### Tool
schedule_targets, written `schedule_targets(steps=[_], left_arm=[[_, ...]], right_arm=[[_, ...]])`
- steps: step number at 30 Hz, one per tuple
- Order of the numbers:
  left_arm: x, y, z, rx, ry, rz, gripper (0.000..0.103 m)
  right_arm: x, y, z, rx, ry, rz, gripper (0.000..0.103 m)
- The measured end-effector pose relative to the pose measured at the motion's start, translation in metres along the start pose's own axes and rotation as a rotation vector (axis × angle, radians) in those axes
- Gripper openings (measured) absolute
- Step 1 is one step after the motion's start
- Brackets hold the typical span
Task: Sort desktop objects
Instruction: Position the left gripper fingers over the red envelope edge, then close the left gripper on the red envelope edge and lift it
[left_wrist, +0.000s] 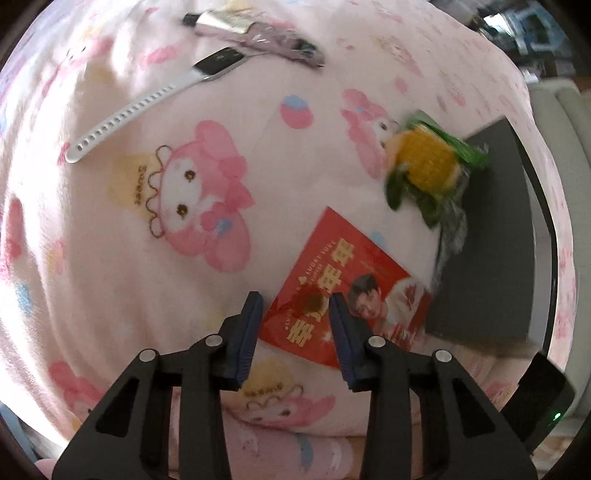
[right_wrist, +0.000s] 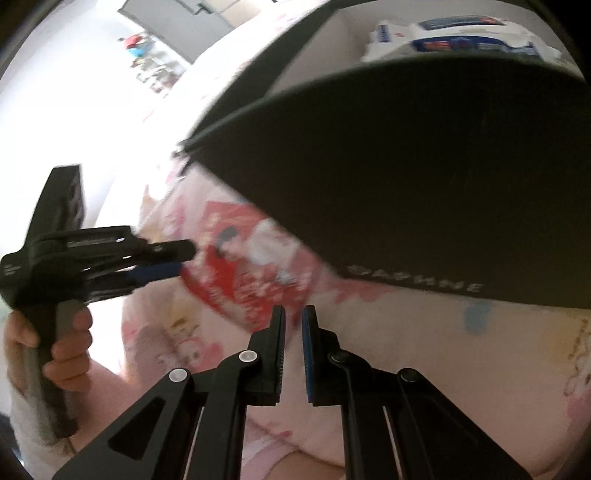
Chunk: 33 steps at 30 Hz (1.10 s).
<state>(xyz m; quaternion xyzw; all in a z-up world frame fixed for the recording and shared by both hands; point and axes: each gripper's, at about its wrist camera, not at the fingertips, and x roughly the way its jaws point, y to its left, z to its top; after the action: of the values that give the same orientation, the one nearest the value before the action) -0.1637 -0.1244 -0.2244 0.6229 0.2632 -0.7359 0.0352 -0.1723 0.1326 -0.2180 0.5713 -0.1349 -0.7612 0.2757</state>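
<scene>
L gripper (left_wrist: 295, 306) was part-open over the red card (left_wrist: 343, 288), nothing pinched. R gripper (right_wrist: 293, 321) was nearly closed, empty, by the black box (right_wrist: 424, 184). Best to catch 1 card edge squarely.

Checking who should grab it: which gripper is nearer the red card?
Left. The left gripper hangs right over the red card, its fingers astride the card's near corner. The right gripper sits just off the card's edge, jaws nearly shut, empty.

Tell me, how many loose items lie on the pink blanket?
4: watch top left, wrapped packet above it, crochet toy right, red card near the box; others may be hidden.
</scene>
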Motion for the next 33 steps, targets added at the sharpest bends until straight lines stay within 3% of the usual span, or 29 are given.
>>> schedule_targets(steps=[2,3,7,11,14,18,26,30,33], left_arm=[[-0.008,-0.001,-0.004,0.002,0.011,-0.083,0.062],[-0.014,0.001,-0.003,-0.003,-0.008,-0.118,0.063],[-0.022,0.01,0.005,-0.038,-0.082,-0.084,0.062],[0.003,0.022,0.012,-0.084,-0.013,0.005,0.052],[0.0,0.019,0.011,-0.052,-0.004,0.026,0.052],[-0.008,0.008,0.002,0.018,-0.013,0.045,0.053],[-0.027,0.016,-0.019,-0.007,-0.009,-0.055,0.066],[-0.032,0.029,-0.014,-0.085,-0.03,-0.085,0.065],[-0.012,0.036,-0.009,-0.178,-0.04,-0.084,0.055]], right_arm=[[-0.011,0.005,-0.001,-0.014,-0.02,-0.032,0.007],[-0.018,0.008,-0.001,-0.032,-0.039,-0.043,0.007],[-0.033,0.009,0.004,-0.064,-0.102,-0.092,0.007],[-0.015,-0.014,0.006,0.024,-0.054,-0.053,0.007],[0.002,-0.012,0.014,0.009,-0.075,-0.05,0.007],[0.016,0.002,0.01,-0.072,-0.011,-0.056,0.007],[-0.003,-0.007,0.006,-0.021,0.03,0.017,0.008],[-0.012,-0.014,0.014,-0.021,0.014,0.005,0.01],[-0.007,-0.025,0.02,0.027,0.011,-0.003,0.013]])
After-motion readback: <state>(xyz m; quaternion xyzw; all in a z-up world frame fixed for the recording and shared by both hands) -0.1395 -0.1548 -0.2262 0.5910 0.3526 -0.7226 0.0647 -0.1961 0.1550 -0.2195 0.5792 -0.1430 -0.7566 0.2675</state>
